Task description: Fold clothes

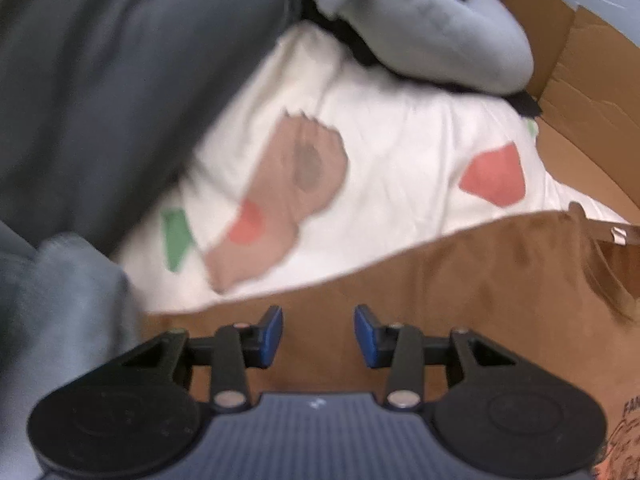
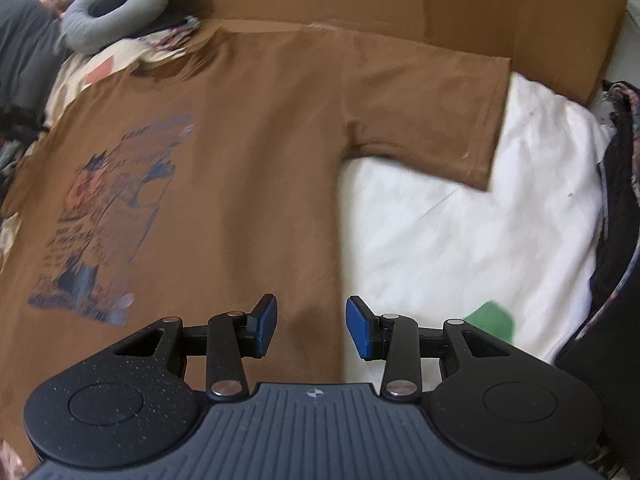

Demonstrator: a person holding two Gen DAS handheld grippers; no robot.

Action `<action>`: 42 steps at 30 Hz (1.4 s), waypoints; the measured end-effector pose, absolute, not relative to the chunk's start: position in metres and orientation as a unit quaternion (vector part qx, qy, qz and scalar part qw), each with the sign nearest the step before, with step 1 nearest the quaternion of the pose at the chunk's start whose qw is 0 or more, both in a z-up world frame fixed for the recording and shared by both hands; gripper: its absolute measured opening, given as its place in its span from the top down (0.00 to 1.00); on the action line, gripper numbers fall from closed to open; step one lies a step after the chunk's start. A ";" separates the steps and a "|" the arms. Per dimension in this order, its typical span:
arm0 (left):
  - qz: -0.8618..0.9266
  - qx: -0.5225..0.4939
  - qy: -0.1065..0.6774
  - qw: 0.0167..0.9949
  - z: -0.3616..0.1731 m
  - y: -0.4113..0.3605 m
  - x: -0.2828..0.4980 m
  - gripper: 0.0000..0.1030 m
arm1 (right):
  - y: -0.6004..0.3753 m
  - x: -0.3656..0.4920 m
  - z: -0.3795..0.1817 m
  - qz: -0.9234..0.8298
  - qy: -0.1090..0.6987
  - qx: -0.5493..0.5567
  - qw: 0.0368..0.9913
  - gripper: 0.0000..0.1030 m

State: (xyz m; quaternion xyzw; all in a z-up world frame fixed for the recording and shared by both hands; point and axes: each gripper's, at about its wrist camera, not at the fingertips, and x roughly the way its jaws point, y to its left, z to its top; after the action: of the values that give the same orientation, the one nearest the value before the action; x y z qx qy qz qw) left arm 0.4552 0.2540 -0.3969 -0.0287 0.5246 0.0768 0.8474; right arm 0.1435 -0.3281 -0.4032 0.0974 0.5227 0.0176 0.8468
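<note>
A brown T-shirt (image 2: 248,140) lies spread flat on a white sheet (image 2: 460,240), its printed graphic (image 2: 108,216) facing up at the left. One short sleeve (image 2: 440,108) reaches out to the right over the sheet. My right gripper (image 2: 311,328) stands open above the shirt's right side edge with nothing between its fingers. In the blurred left wrist view the brown T-shirt (image 1: 460,280) fills the lower part. My left gripper (image 1: 318,336) hangs open just above its edge, holding nothing.
The white sheet (image 1: 400,152) carries red, green and tan prints. A dark grey garment (image 1: 100,80) lies at the left and a light grey sweatshirt (image 1: 420,20) at the back. Flattened cardboard (image 2: 480,12) sits behind the shirt. Dark clothes (image 2: 616,200) are piled at the right edge.
</note>
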 end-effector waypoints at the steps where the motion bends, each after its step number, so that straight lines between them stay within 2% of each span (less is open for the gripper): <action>1: 0.077 -0.035 0.525 0.847 -0.402 0.254 0.459 0.59 | -0.332 0.147 -0.404 0.008 0.520 0.100 0.848 0.56; 7: 0.112 -0.025 0.505 0.855 -0.416 0.251 0.468 0.49 | -0.363 0.167 -0.413 -0.055 0.501 0.141 0.852 0.56; 17: 0.125 -0.023 0.492 0.861 -0.390 0.241 0.459 0.49 | -0.423 0.189 -0.435 -0.141 0.459 0.273 0.834 0.56; 24: 0.100 -0.069 0.500 0.857 -0.379 0.219 0.432 0.47 | -0.436 0.196 -0.444 -0.145 0.443 0.317 0.826 0.56; 26: 0.092 -0.069 0.502 0.857 -0.377 0.206 0.419 0.47 | -0.439 0.198 -0.446 -0.146 0.434 0.338 0.822 0.61; 28: 0.079 -0.063 0.503 0.858 -0.376 0.190 0.404 0.47 | -0.444 0.199 -0.448 -0.152 0.426 0.358 0.817 0.89; 30: 0.059 -0.059 0.503 0.860 -0.376 0.176 0.391 0.47 | -0.447 0.199 -0.449 -0.161 0.421 0.363 0.815 0.97; 36: 0.015 -0.046 0.503 0.863 -0.376 0.136 0.364 0.47 | -0.446 0.194 -0.443 -0.192 0.416 0.338 0.822 0.99; 42: -0.043 -0.008 0.500 0.865 -0.369 0.089 0.370 0.46 | -0.446 0.190 -0.438 -0.212 0.380 0.329 0.838 0.99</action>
State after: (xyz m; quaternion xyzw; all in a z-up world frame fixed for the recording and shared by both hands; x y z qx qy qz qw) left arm 0.3703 0.0889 -0.3689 -0.0078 0.4995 -0.0434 0.8652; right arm 0.1901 -0.4460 -0.4383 0.3287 0.3796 -0.2119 0.8384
